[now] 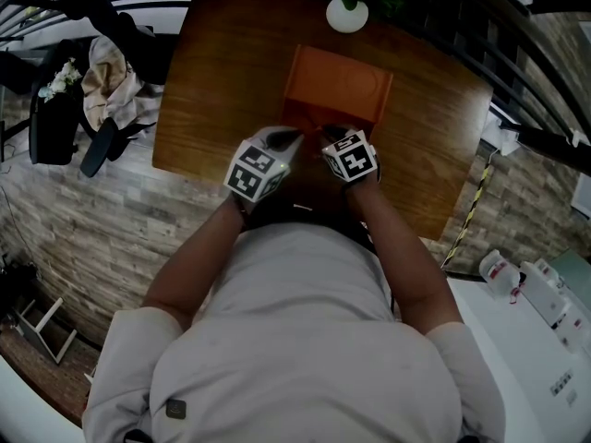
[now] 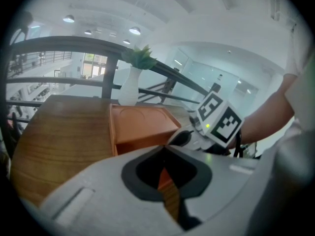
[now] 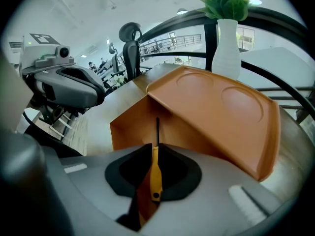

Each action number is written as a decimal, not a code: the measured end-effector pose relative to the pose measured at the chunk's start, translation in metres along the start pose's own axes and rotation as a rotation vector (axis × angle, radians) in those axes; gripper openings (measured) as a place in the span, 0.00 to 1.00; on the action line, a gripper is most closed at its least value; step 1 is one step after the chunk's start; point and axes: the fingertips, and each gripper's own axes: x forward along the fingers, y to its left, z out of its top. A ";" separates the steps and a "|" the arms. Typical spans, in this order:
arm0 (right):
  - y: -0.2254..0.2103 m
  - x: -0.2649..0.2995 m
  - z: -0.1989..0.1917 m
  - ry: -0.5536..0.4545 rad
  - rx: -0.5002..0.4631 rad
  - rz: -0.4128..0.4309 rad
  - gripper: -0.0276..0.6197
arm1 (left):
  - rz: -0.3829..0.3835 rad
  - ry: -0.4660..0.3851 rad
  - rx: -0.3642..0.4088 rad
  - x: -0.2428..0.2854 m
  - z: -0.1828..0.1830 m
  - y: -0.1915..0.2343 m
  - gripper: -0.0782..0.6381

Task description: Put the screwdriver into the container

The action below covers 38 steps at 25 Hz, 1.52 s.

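The slim yellow-handled screwdriver [image 3: 156, 163] is held just off the near side of the orange plastic container [image 3: 216, 107]. It is clamped between the fingers of the right gripper [image 3: 155, 147], with its dark shaft pointed up at the box wall. The hold is taken on the handle, and that is judged the right place. The tool looks light and stiff, but its smooth, narrow handle could swivel or slip if the squeeze were eased, and the thin shaft would offer far less to bite on.

The left gripper [image 2: 164, 149] is carried beside that same near side. Its fingers are pressed together with nothing seen between them; only orange and wood grain show through the gap below the tips.

Now the views. The tool is shown only in the right gripper view, where the container's flat lid [image 3: 231, 100], with its two round recesses, is seen slanting above the body. In the head view the screwdriver is hidden behind the marker cubes, but the layout is given: the container sits on the brown wooden worktop [image 1: 217, 81], with a white vase [image 1: 347, 14] beyond its far side. Whether the lid stands open wide enough cannot be told.
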 end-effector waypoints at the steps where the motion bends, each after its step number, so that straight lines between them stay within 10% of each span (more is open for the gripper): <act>1: 0.001 -0.003 0.002 -0.008 -0.004 -0.005 0.11 | 0.000 -0.004 0.001 -0.001 0.002 -0.001 0.12; 38: 0.044 -0.170 0.042 -0.355 -0.091 0.044 0.05 | 0.080 -0.161 0.034 -0.043 0.060 -0.088 0.12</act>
